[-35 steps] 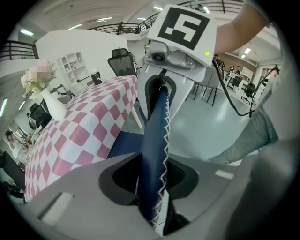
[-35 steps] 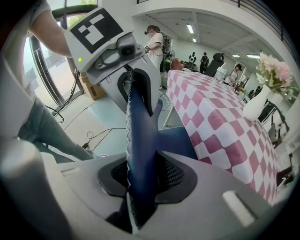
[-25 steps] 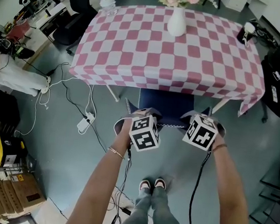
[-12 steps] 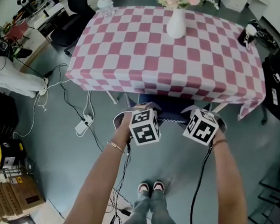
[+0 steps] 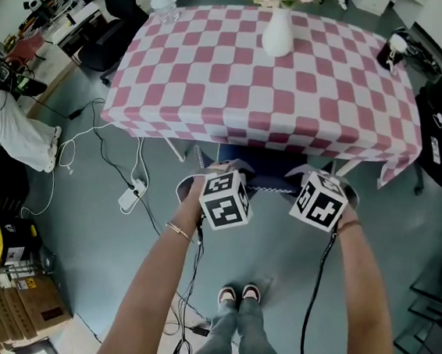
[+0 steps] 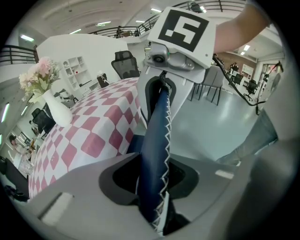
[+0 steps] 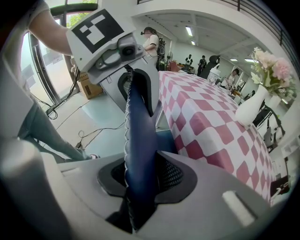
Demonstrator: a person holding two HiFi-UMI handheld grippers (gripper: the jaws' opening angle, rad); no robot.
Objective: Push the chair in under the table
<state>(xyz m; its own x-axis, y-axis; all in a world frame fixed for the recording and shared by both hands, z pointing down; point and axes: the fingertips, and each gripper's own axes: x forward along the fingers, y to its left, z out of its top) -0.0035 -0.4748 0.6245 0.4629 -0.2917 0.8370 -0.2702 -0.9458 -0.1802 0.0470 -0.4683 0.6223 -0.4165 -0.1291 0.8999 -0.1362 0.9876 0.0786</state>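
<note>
We've got left gripper (image 6: 152,187) and right gripper (image 7: 138,183) clamped on the chair (image 5: 265,167) back, so let's push evenly toward 12 o'clock under the table (image 5: 269,91).

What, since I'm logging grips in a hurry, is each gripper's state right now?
Left gripper: closed on the blue chair backrest.
Right gripper: closed on the same chair backrest.

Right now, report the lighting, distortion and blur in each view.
Head view: even, soft light and sharp throughout; the wide lens bows the table edges, and the table's shadow darkens the chair. Left gripper view: strong fisheye with black corners, and the chair close to the lens looks slightly soft. Right gripper view: same fisheye; the window at left is brightest, slightly washed out.
</note>
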